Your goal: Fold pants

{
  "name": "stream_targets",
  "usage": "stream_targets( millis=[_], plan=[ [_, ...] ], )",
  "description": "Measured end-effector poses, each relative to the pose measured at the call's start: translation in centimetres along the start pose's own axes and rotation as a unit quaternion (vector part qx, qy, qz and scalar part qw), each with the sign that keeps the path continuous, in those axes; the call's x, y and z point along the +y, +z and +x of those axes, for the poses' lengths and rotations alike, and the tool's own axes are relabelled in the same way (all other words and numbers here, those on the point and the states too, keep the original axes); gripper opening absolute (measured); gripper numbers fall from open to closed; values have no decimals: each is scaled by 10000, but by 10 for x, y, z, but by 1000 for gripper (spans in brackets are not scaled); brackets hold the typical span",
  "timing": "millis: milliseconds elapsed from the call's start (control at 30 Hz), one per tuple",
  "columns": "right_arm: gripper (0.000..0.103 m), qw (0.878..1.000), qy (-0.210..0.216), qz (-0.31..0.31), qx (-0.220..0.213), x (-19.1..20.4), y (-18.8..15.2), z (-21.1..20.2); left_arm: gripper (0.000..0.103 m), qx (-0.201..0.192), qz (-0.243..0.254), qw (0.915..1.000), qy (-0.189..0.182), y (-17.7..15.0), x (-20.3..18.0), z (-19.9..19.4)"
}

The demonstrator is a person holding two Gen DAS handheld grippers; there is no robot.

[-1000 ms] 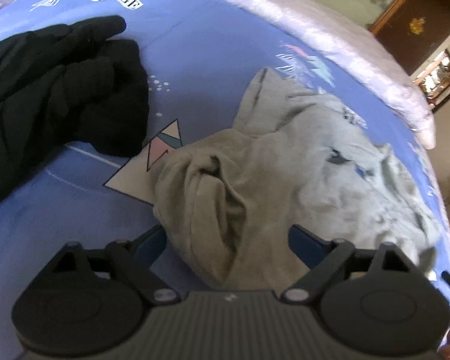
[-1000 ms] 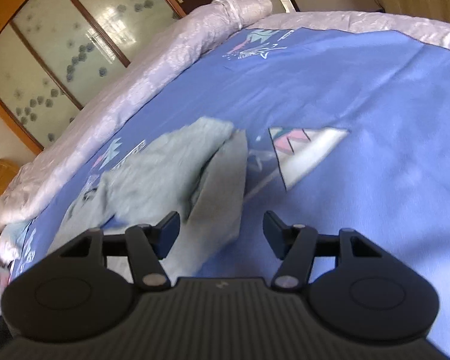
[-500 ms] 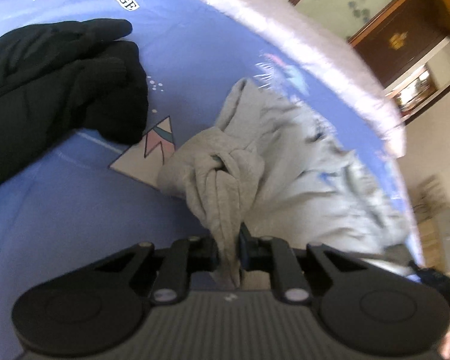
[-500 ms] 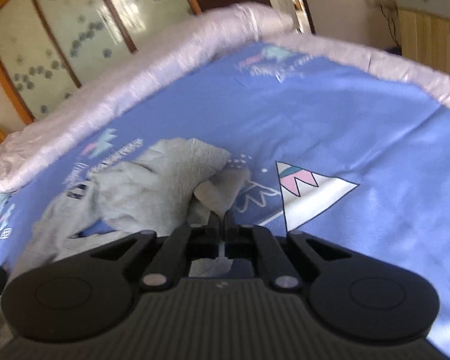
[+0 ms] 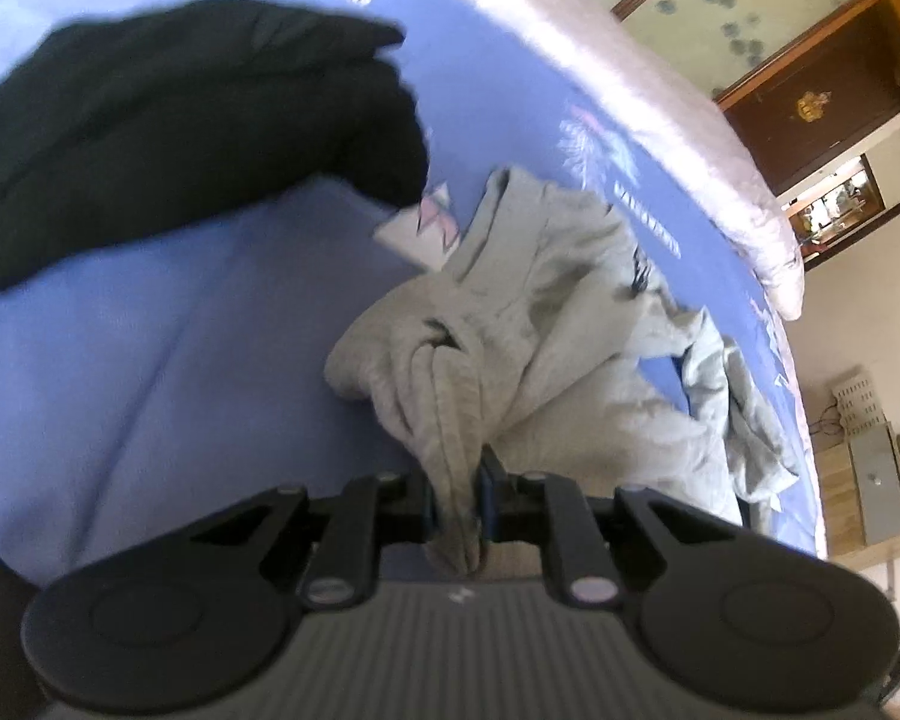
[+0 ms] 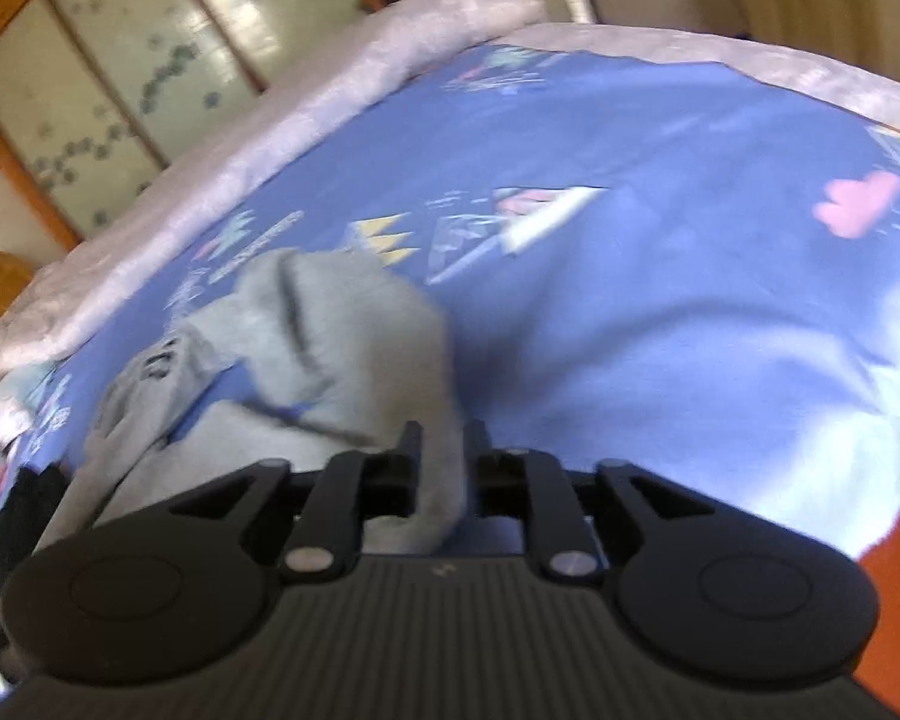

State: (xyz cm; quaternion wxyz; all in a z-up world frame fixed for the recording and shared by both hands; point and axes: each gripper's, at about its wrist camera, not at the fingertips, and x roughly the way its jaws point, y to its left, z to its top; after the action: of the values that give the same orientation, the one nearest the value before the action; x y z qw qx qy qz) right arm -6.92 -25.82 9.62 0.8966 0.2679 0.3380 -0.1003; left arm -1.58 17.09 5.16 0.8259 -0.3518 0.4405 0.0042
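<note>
Grey sweatpants (image 5: 570, 330) lie crumpled on a blue printed bedsheet (image 5: 180, 330). My left gripper (image 5: 457, 495) is shut on a bunched fold of the grey fabric, which hangs down between its fingers. In the right wrist view the same grey pants (image 6: 342, 336) stretch away to the left, and my right gripper (image 6: 444, 468) is shut on another part of them. Both held parts are lifted a little off the sheet. The right wrist view is blurred.
A pile of black clothing (image 5: 180, 132) lies on the bed at the upper left of the left wrist view. A pale pink quilt (image 6: 330, 96) runs along the bed's far edge. A wardrobe with frosted doors (image 6: 120, 72) stands behind it.
Both grippers went from open around the grey pants to shut on them. They have since lifted and pulled the fabric, and the views have shifted across the bed.
</note>
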Motion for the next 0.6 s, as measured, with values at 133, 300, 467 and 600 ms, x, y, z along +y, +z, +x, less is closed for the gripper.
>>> stream_targets(
  millis=[133, 300, 467, 600],
  plan=[
    [40, 9993, 3, 126, -363, -5, 21, 1, 17, 3, 97, 9998, 168, 2, -6, 8],
    [49, 9952, 130, -958, -181, 24, 54, 59, 17, 39, 108, 9995, 294, -4, -8, 13],
    [57, 9895, 324, -1308, 520, 39, 76, 140, 18, 41, 154, 9990, 413, -17, -7, 11],
    [38, 9840, 465, -1352, 1064, 45, 71, 171, 18, 73, 201, 9985, 505, -16, -10, 12]
  ],
)
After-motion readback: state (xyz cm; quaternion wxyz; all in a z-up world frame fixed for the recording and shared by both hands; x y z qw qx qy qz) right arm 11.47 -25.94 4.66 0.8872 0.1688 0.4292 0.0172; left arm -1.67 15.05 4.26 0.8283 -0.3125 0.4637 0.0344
